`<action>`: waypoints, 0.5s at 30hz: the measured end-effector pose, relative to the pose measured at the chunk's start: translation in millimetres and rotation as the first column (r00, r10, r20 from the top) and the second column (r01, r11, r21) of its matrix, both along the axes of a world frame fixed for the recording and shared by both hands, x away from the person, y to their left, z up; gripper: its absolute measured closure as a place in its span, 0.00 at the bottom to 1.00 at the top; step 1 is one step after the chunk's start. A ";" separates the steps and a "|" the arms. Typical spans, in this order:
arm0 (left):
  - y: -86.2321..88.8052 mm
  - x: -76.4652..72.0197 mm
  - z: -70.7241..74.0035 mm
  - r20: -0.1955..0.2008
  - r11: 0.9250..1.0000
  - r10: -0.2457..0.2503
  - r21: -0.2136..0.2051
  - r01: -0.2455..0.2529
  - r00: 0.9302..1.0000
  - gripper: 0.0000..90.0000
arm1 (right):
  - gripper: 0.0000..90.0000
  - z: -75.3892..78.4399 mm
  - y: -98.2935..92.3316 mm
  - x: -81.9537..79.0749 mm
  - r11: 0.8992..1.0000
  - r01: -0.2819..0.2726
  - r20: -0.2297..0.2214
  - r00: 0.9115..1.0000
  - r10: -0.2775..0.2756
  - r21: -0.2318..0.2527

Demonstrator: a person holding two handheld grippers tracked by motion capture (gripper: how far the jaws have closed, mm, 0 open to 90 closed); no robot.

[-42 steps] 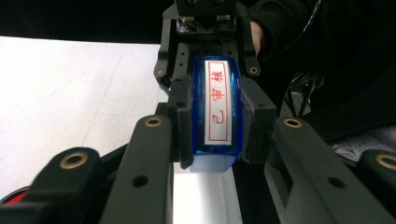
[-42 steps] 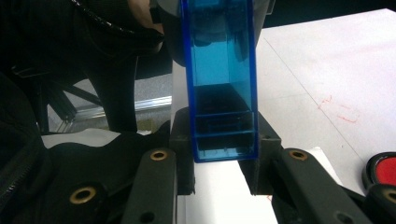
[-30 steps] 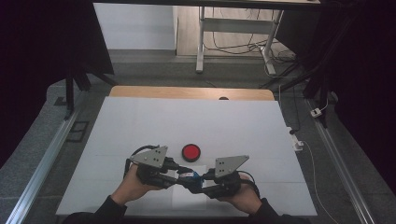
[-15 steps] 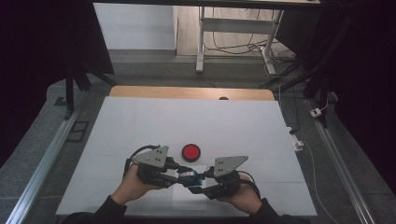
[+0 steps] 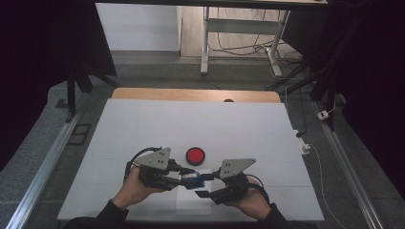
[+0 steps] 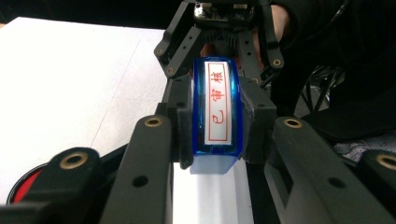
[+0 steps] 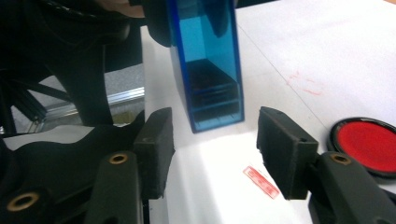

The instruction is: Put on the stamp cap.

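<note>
The right gripper point(image 7: 212, 149) has just released the blue stamp point(image 6: 217, 109); left gripper point(image 6: 217, 126) clamps it.

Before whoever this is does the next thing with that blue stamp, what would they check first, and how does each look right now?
1. Left gripper fingers clamped on the blue stamp: ok.
2. Right gripper let go: ok, its fingers have just been opening and stand apart from the stamp.
3. Red imprint on the white paper: ok, one mark shows.
4. Imprint sharp and complete: cannot tell, blurred.
5. Red ink pad uncovered and close by: ok.
</note>
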State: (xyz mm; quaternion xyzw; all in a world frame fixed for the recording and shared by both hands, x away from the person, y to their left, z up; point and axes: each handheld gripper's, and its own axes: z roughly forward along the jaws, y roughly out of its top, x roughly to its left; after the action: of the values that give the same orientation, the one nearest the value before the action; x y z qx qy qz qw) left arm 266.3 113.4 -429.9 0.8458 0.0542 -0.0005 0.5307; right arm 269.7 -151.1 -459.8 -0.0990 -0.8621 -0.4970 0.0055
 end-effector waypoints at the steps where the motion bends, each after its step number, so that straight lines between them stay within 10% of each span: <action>1: 0.3 0.1 0.1 0.000 1.000 0.004 0.000 -0.004 1.000 0.78 | 0.50 0.3 -0.7 0.2 1.000 0.007 -0.001 1.000 -0.007 -0.003; 15: 1.0 1.3 1.1 -0.015 0.996 0.071 0.050 -0.071 0.997 0.78 | 0.35 3.4 -11.3 -4.0 0.994 0.093 0.016 0.996 -0.093 -0.063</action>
State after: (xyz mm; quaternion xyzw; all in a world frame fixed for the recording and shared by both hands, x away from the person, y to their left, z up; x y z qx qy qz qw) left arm 267.5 114.4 -428.7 0.8563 0.0886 0.0128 0.5087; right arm 265.7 -162.5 -456.5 -0.1359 -0.8718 -0.4698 -0.0264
